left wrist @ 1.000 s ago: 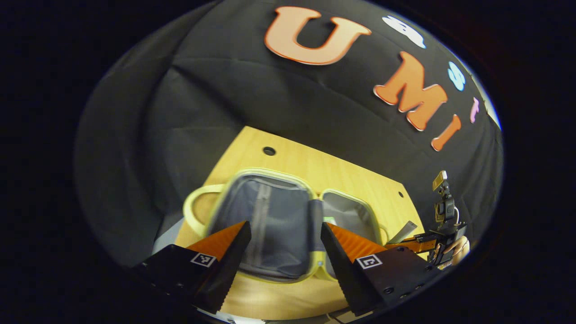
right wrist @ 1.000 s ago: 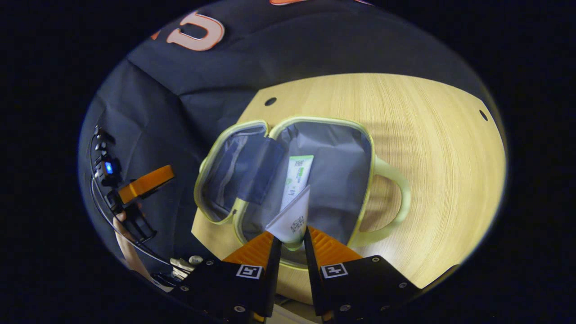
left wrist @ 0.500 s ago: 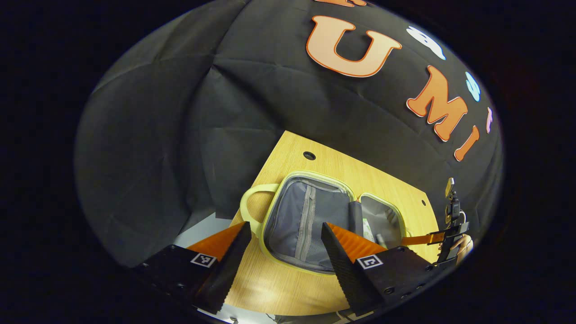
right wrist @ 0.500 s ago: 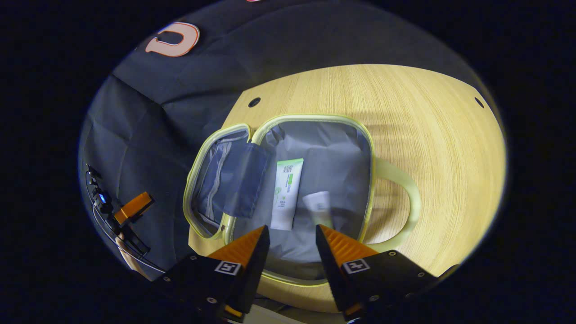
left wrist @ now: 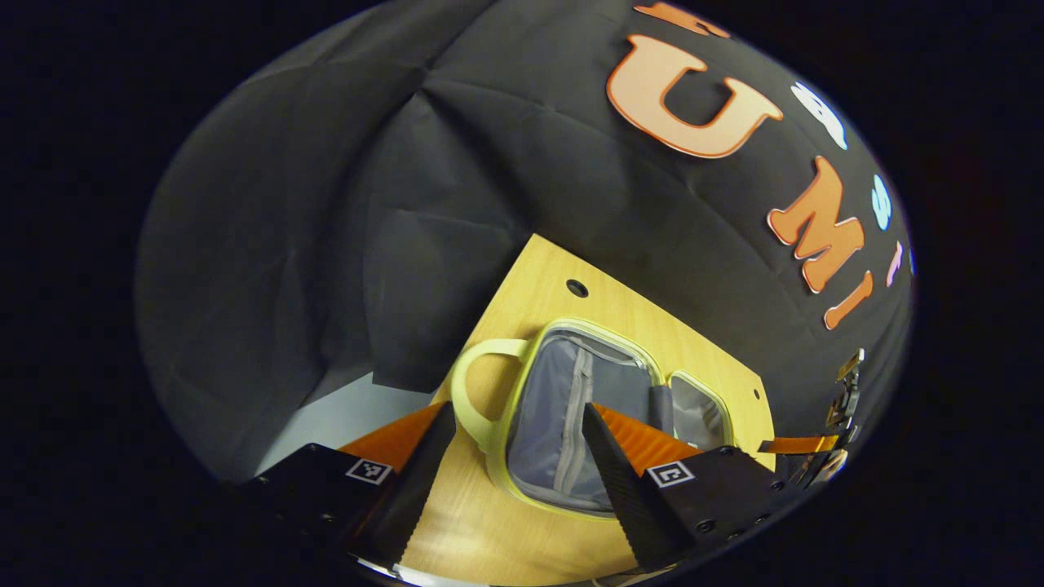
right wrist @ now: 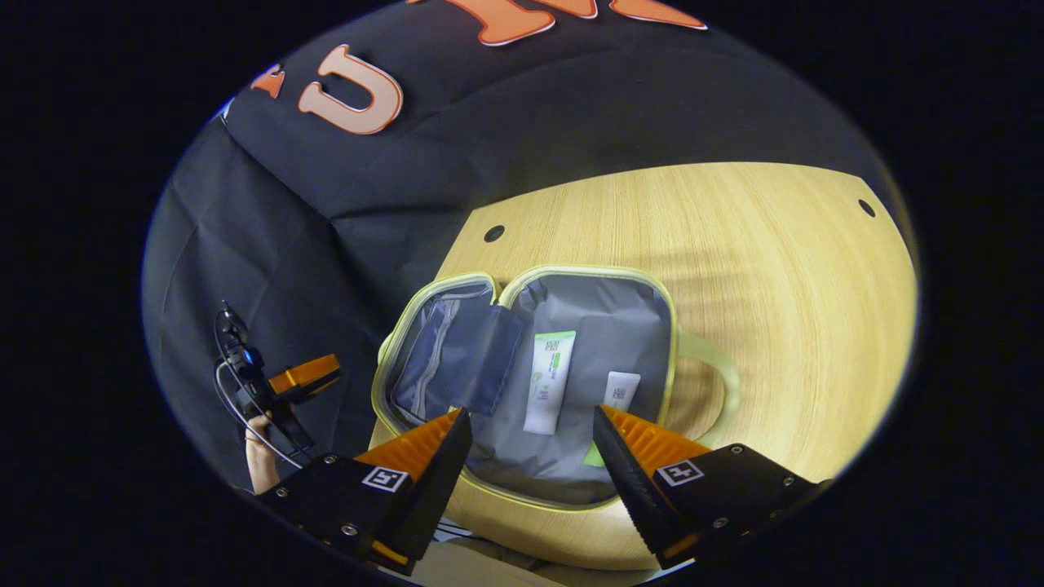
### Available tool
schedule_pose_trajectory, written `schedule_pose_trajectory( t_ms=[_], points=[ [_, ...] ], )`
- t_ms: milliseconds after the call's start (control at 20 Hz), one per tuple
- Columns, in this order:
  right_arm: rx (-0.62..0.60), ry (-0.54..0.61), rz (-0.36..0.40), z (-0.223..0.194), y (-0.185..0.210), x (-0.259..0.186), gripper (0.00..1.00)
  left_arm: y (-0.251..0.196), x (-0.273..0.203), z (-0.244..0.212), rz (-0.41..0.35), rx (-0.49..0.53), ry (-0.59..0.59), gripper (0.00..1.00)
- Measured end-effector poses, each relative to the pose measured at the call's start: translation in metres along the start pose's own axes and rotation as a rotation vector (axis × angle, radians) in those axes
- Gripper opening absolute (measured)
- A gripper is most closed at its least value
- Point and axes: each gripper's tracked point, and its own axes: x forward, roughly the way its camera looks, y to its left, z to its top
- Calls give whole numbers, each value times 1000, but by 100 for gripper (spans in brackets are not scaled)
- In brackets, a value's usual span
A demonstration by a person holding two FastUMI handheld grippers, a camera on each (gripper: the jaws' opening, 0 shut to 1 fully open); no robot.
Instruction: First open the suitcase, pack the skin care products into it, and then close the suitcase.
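The pale yellow-green suitcase (right wrist: 608,322) lies open on the wooden table, its grey lining showing. In its right half lie a white and green tube (right wrist: 548,381) and a smaller white tube (right wrist: 620,390), side by side. My right gripper (right wrist: 530,417) hangs open above the near rim, holding nothing; one finger hides the small tube's lower end. In the left gripper view the suitcase (left wrist: 555,383) lies ahead with its looped handle (left wrist: 471,383) to the left. My left gripper (left wrist: 516,412) is open and empty, above the table's near left part.
The wooden table (right wrist: 775,269) has small round holes near its corners, and bare room to the right of the suitcase. The lid half (right wrist: 444,359) carries a zip pocket and a dark flap. The left gripper (right wrist: 303,375) and a hand (right wrist: 259,444) sit off the table's left edge.
My right gripper opened and dropped the small white tube into the suitcase beside the first tube, then drew back. My left gripper moved back and left, away from the suitcase.
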Motion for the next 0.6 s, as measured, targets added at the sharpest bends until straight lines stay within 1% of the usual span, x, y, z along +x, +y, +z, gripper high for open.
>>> schedule_pose_trajectory(
  t_ms=[100,150,200,300,400,450,600],
  points=[
    [-3,-21,-8,5,-1,-11,95,11,14,6,-39,-66,8,97],
    [-2,-30,-12,6,-1,-15,95,17,25,7,-59,-100,11,95],
    [2,-35,-15,7,-2,-20,95,25,36,7,-68,-129,20,98],
    [17,-41,-21,8,-4,-26,95,43,59,8,-79,-192,34,97],
    [32,-43,-32,8,-8,-28,95,44,73,7,-142,-270,53,98],
    [39,-41,-40,7,-10,-29,95,48,80,5,-162,-311,59,98],
    [51,-40,-45,7,-10,-31,95,58,101,-6,-176,-405,84,95]
  ],
)
